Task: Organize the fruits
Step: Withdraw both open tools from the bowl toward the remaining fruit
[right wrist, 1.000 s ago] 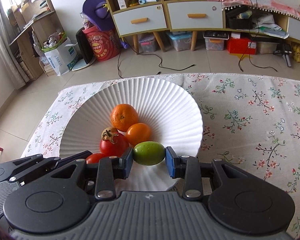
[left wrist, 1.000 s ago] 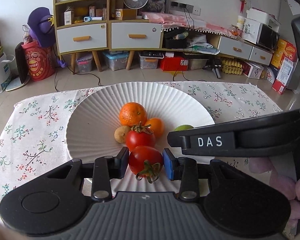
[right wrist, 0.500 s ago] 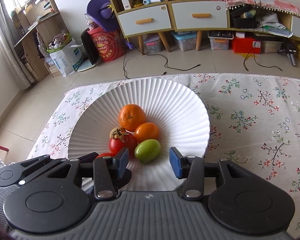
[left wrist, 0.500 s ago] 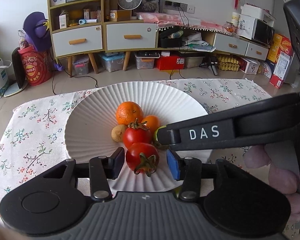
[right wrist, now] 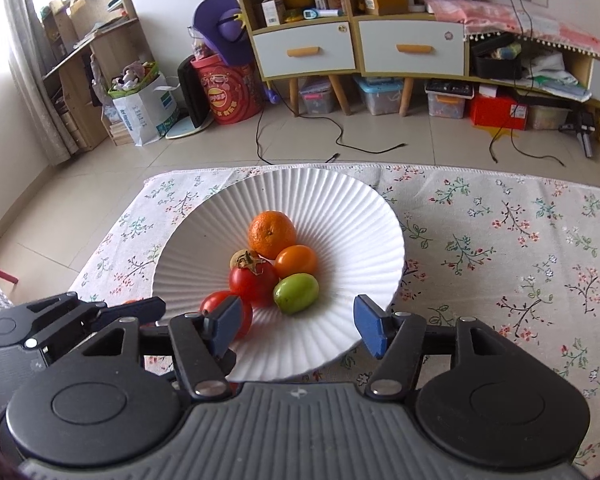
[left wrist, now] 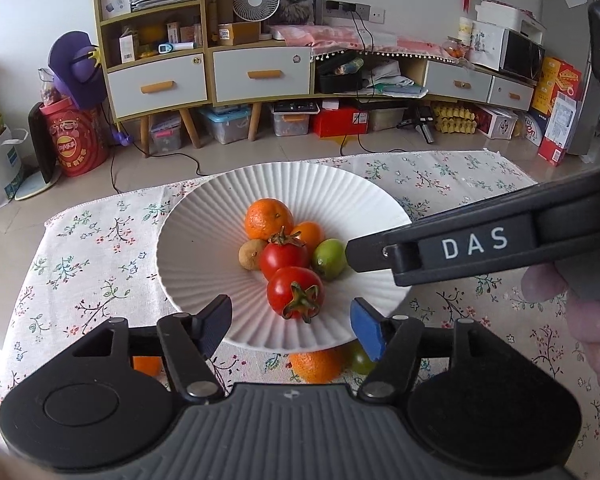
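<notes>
A white ribbed plate (left wrist: 204, 240) holds a mandarin (left wrist: 268, 218), a small orange (left wrist: 310, 234), a brown fruit (left wrist: 252, 254), two tomatoes and a green fruit (left wrist: 329, 258). My left gripper (left wrist: 292, 322) is over the plate's near rim. Its jaws are opening, and the front tomato (left wrist: 295, 298) lies free just ahead of them. My right gripper (right wrist: 298, 326) is also opening. The green fruit (right wrist: 296, 293) rests on the plate (right wrist: 340, 208) in front of it, untouched. One finger (left wrist: 380, 252) of the right gripper reaches in from the right.
On the floral cloth (right wrist: 500, 240), partly hidden by the plate's near rim, lie an orange (left wrist: 316, 366), a green fruit (left wrist: 358, 360) and another orange (left wrist: 146, 366). A person's fingers (left wrist: 580, 312) hold the right gripper. Cabinets and boxes stand beyond the table.
Both grippers have opened and drawn back a little. The left one let go of the front tomato and the right one let go of the green fruit. Both fruits now lie on the plate.
</notes>
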`<state>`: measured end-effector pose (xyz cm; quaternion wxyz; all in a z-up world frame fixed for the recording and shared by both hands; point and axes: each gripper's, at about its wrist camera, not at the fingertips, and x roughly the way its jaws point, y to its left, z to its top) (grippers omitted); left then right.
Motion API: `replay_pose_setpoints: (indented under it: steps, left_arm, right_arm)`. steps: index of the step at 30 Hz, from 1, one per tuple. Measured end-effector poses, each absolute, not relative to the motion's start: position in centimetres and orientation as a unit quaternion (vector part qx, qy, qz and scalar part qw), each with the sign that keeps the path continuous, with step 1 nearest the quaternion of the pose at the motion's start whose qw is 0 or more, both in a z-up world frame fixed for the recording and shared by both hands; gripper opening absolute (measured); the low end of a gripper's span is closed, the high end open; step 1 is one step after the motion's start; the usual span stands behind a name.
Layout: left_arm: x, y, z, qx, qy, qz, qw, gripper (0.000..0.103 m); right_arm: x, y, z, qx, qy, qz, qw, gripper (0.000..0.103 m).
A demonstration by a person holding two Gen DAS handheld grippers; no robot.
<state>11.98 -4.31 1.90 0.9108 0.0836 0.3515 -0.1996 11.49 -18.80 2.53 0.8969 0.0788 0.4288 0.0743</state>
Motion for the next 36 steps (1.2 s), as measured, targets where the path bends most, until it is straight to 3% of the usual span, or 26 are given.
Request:
replay_pose_setpoints:
  steps: [9,13,36]
  left_arm:
    - [10.5,-2.9,1.7,0.101,0.361,-0.203,0.904,0.076]
    - [9.7,-2.1,1.6,0.102,0.365,-0.203,0.903,0.085]
    - [6.1,2.5,-1.2,0.11,0.397,-0.196,0.89,0.096]
  right_arm:
    - [9.6,-18.3,2.6,0.039,0.428,0.095,0.898,0.063]
    - [8.8,-18.1,2.7,0.031,0.427,0.102,0.898,0.066]
    - [3.6,-16.2,-0.6,-0.027,0.467,0.14,0.873,0.082]
